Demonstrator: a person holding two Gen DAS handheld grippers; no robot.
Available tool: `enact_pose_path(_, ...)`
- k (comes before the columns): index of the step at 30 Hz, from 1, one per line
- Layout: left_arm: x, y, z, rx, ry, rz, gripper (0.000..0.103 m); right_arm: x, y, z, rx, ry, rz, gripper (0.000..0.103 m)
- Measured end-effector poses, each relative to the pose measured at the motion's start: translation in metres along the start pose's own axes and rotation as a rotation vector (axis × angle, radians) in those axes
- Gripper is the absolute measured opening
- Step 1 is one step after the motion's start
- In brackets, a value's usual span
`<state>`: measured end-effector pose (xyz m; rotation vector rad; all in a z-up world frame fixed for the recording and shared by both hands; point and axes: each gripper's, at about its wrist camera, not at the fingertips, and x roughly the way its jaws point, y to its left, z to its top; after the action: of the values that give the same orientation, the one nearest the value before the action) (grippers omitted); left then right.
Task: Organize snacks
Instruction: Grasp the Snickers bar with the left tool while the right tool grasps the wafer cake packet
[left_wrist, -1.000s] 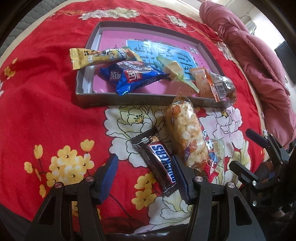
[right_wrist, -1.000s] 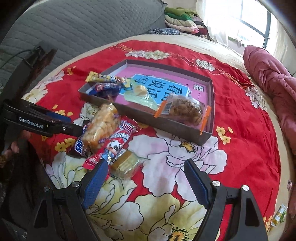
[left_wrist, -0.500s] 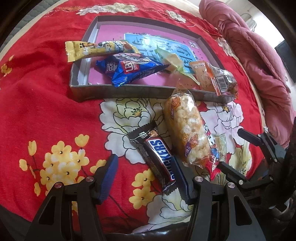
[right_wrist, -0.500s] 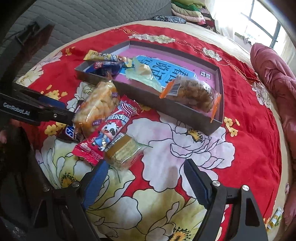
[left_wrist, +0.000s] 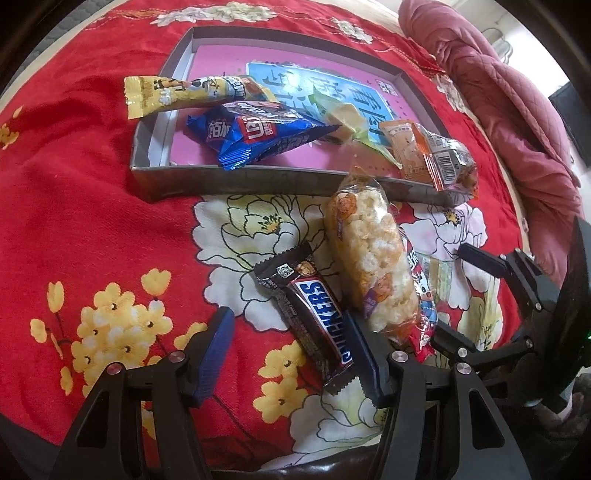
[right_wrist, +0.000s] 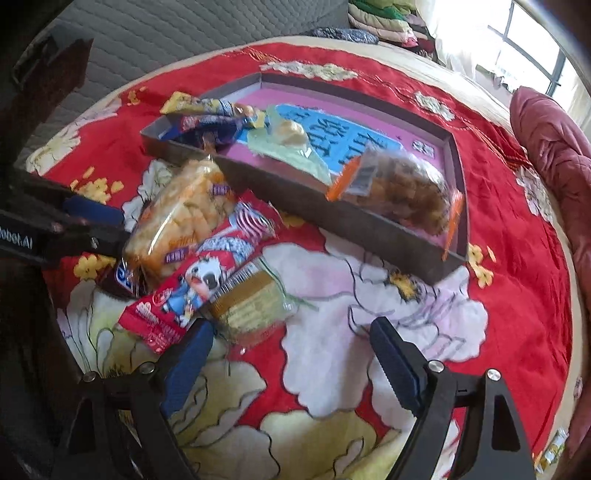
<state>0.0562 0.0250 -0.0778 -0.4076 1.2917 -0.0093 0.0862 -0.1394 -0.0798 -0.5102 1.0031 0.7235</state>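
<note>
Step in hand, by the look of it: pick-up approach on the loose snacks outside the tray (left_wrist: 258, 181).

Left hand-held gripper (left_wrist: 291, 354): spread wide, holding nothing, low over the red floral bedspread (left_wrist: 74, 221). Snickers bar (left_wrist: 314, 314) lying diagonally between the fingers, its lower end right against the right-side pad. Probably the target.

Right hand-held gripper (right_wrist: 291, 358): also wide, nothing held, left pad just beside the small clear-wrapped cake (right_wrist: 247, 306).

Next move likely: shift left a touch to centre on the bar, close across its narrow width, lift, carry over the tray wall. Watch the puffed-rice pack (left_wrist: 369, 258) touching alongside; could get dragged.

Look of the things: Snickers wrapper dark, glossy, flat, crimped ends. Puffed-rice pack clear, bulky, near end of the tray. Red cartoon-cow pack (right_wrist: 199, 280) partly under it.

Already in the tray: yellow pack (left_wrist: 184, 92) overhanging the left wall, blue pack (left_wrist: 258, 136), pale green wrapped piece (left_wrist: 343, 114), orange-trimmed bag (left_wrist: 428, 155) at the right corner.
</note>
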Motion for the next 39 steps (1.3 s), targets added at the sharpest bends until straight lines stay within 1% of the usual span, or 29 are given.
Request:
enact_pose_path(2, 0.001, -0.001, 0.000, 0.001, 0.000, 0.001, 0.064, 0.000, 0.002, 0.004, -0.016, -0.022, 0.000, 0.087)
enact_pose_path(4, 0.002, 0.000, 0.000, -0.002, 0.000, -0.003, 0.064, 0.002, 0.005, 0.007, -0.049, -0.036, -0.018, 0.087)
enact_pose_path(11, 0.003, 0.001, 0.001, -0.009, 0.000, -0.008, 0.065, 0.013, 0.008, 0.010, -0.082, -0.020, -0.021, 0.087)
enact_pose_path(16, 0.006, 0.001, 0.003, -0.018, -0.003, -0.011, 0.065, 0.018, 0.011, 0.010, -0.122, -0.032, -0.023, 0.087)
enact_pose_path(17, 0.006, 0.001, 0.003, -0.018, -0.003, -0.011, 0.065, 0.019, 0.011, 0.011, -0.121, -0.031, -0.016, 0.085)
enact_pose_path(19, 0.007, 0.002, 0.004, -0.028, -0.006, -0.013, 0.065, 0.020, 0.009, 0.010, -0.109, -0.029, 0.011, 0.075)
enact_pose_path(22, 0.010, 0.002, 0.006, -0.045, -0.011, -0.012, 0.065, 0.018, 0.009, 0.010, -0.107, -0.030, 0.032, 0.065)
enact_pose_path(23, 0.010, 0.002, 0.007, -0.046, -0.013, -0.010, 0.065, 0.018, 0.010, 0.009, -0.107, -0.029, 0.036, 0.064)
enact_pose_path(26, 0.013, -0.001, 0.008, -0.043, -0.020, 0.000, 0.064, 0.017, 0.009, 0.008, -0.093, -0.026, 0.046, 0.055)
enact_pose_path(28, 0.015, -0.005, 0.009, -0.036, -0.023, 0.012, 0.064, 0.015, 0.005, 0.008, -0.070, -0.028, 0.045, 0.046)
enact_pose_path(32, 0.021, -0.015, 0.008, 0.002, -0.032, 0.065, 0.064, 0.015, -0.008, 0.009, -0.002, -0.023, 0.047, 0.046)
enact_pose_path(37, 0.027, -0.025, 0.008, 0.057, -0.050, 0.129, 0.063, 0.014, -0.011, 0.009, 0.015, -0.028, 0.033, 0.045)
enact_pose_path(39, 0.026, -0.026, 0.009, 0.069, -0.060, 0.134, 0.056, 0.013, -0.012, 0.009, 0.023, -0.029, 0.034, 0.044)
